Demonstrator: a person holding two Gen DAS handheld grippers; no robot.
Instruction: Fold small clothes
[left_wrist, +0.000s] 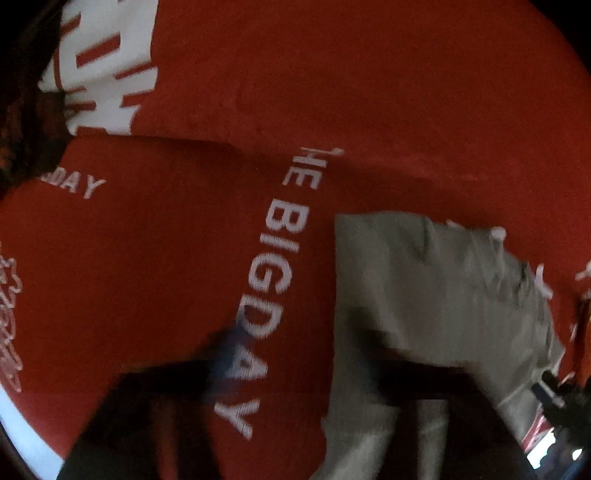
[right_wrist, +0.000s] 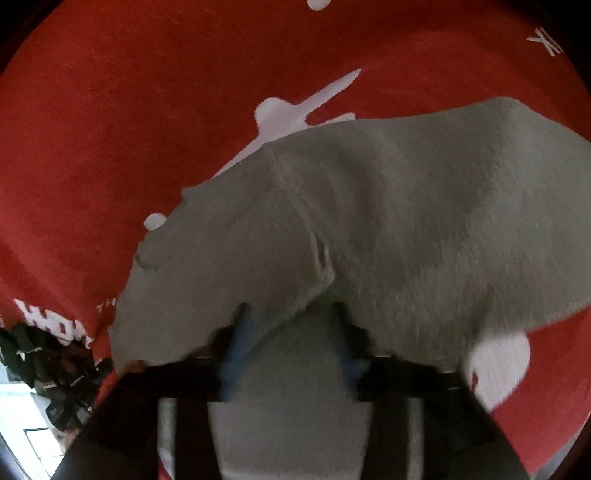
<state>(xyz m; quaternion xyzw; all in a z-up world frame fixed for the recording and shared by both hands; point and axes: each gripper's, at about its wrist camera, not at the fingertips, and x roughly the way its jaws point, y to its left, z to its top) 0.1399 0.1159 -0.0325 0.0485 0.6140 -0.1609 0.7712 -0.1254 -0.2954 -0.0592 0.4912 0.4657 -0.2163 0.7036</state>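
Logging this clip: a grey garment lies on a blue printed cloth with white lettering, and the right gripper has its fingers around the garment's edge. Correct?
Not quite: the printed cloth is red, not blue, as both wrist views show. The rest holds: the grey garment lies on it, and the right gripper has its fingers around the garment's edge in the right wrist view.

Open red cloth (left_wrist: 369, 92) is lying flat beyond and to the left of the grey garment (left_wrist: 424, 288), offering passing room. In the right wrist view, the grey garment (right_wrist: 388, 206) is bulging directly ahead, blocking the forward path there.
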